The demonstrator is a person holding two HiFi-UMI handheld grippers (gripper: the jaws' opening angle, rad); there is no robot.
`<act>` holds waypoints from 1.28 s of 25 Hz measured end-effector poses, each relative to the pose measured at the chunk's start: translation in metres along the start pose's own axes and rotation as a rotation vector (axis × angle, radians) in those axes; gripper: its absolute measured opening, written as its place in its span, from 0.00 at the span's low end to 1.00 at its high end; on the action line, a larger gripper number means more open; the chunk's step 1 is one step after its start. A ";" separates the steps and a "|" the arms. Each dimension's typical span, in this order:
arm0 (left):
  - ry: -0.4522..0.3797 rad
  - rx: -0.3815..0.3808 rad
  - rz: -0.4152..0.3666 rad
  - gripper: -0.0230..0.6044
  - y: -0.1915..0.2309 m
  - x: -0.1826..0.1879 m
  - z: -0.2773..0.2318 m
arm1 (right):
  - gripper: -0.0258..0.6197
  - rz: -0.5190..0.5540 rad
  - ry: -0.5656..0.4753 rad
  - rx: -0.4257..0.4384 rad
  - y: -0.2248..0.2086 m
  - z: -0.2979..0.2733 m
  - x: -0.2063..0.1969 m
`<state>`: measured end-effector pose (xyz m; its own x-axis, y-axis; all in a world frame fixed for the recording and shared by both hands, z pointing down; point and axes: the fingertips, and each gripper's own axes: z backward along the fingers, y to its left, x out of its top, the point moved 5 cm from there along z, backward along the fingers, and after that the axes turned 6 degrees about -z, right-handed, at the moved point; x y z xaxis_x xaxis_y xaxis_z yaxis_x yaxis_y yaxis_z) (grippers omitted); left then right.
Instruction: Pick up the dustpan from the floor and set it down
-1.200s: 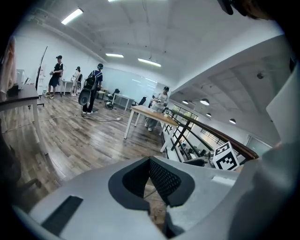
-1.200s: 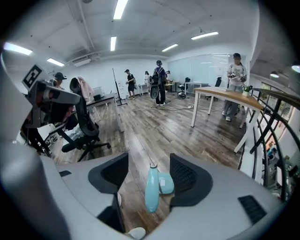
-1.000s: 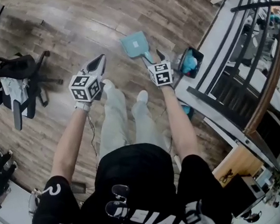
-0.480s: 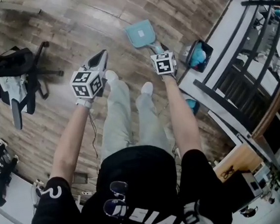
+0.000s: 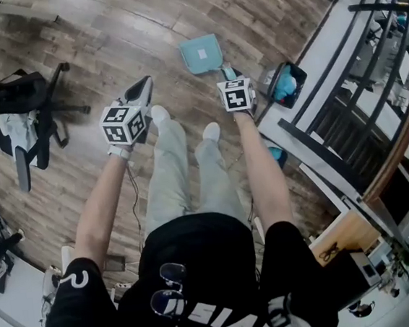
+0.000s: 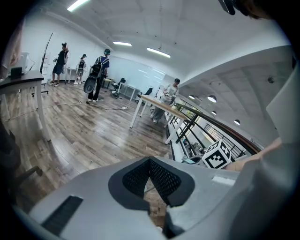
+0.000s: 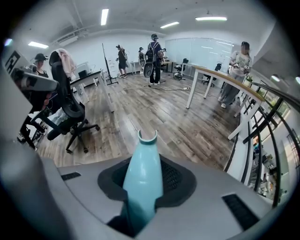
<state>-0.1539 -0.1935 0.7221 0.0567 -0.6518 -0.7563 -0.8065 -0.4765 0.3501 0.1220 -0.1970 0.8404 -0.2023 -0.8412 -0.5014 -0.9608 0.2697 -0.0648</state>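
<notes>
My right gripper (image 5: 227, 74) has just closed its jaws on the dustpan (image 5: 201, 53) handle (image 7: 143, 180), upper centre. It is stiff, probably light plastic. Left gripper (image 5: 143, 87) is pinched together, empty.

Shirt lettering (image 5: 224, 314) is cut off, unreadable.

In the head view, the handle of the dustpan (image 5: 200, 53) is mostly hidden behind the marker cube (image 5: 236, 94) of the right tongs (image 5: 226, 72). In the right gripper view only that handle (image 7: 143, 178) shows and the pan is out of sight. The blue thing in the black bin (image 5: 285, 84) is too small to tell.
</notes>
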 end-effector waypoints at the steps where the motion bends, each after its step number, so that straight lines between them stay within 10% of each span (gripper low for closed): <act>1: -0.002 0.005 -0.001 0.03 -0.001 0.002 0.002 | 0.17 -0.005 -0.003 0.000 -0.001 0.006 0.005; 32: -0.363 0.141 -0.101 0.03 -0.151 0.136 0.157 | 0.18 0.019 -0.571 0.052 -0.035 0.367 0.136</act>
<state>-0.1174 -0.1173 0.4797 -0.0513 -0.3427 -0.9380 -0.8817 -0.4256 0.2037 0.1980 -0.1488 0.4583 -0.0712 -0.4531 -0.8886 -0.9444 0.3175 -0.0861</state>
